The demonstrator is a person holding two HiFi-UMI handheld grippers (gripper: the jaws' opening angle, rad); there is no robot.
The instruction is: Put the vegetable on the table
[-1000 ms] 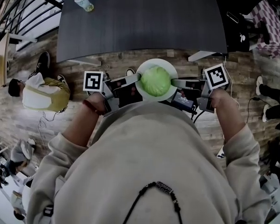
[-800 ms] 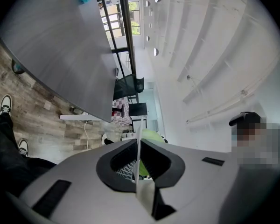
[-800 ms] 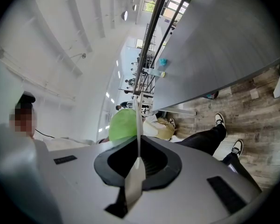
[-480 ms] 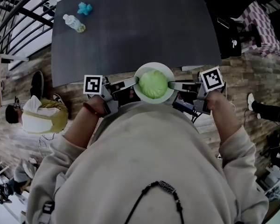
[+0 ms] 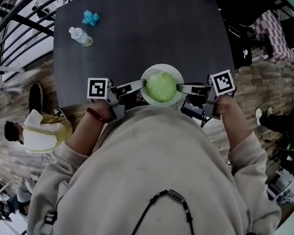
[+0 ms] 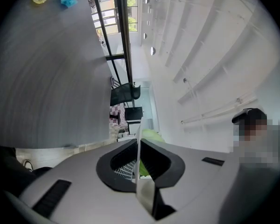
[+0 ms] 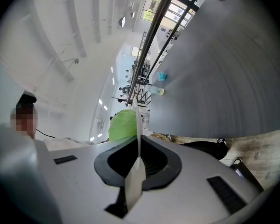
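At the near edge of the dark desk (image 5: 137, 43), the green vegetable (image 5: 161, 86) sits on a white plate (image 5: 161, 67). The left gripper (image 5: 138, 85) and right gripper (image 5: 184, 88) hold it, fingers pinched almost shut on opposite rims. Such thin grips risk a tilt that rolls the round vegetable off, or the plate slipping free.

The vegetable (image 5: 161, 86) is a round, pale green head. It sits centred on a white plate (image 5: 161, 67), above the near edge of the dark table (image 5: 147, 33).

The left gripper (image 6: 138, 146) hides most of the vegetable (image 6: 151, 135), and the blue thing (image 5: 90, 17) is too small to name.
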